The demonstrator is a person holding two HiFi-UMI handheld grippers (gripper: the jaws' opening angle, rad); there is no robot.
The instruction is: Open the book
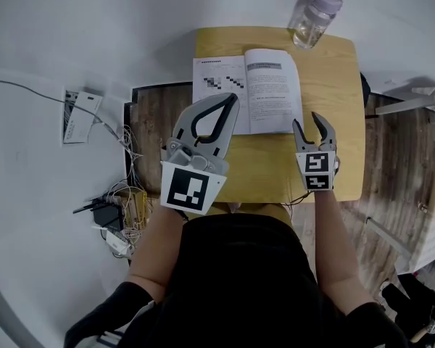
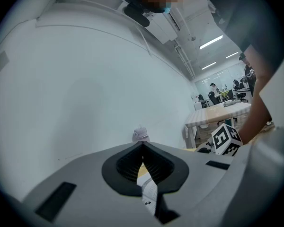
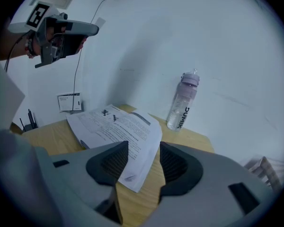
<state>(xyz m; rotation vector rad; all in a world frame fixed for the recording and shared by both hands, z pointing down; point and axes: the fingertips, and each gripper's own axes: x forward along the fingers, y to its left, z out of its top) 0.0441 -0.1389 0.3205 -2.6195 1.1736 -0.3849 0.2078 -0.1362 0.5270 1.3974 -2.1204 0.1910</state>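
On the wooden tabletop (image 1: 333,93) the book (image 1: 246,93) lies open and flat, both printed pages up, toward the far edge. At the far right corner, apart from the book, a clear bottle (image 1: 315,17) with a pale lid stands upright. The left gripper (image 1: 234,100) hangs raised over the book's near left part. Its jaws meet at the tips, leaving only a loop-shaped gap behind them, and they hold nothing. The right gripper (image 1: 309,122) hovers just beside the book's near right corner, its jaws wide apart and empty. Bare wood and a page edge show between them. Neither gripper touches the book.
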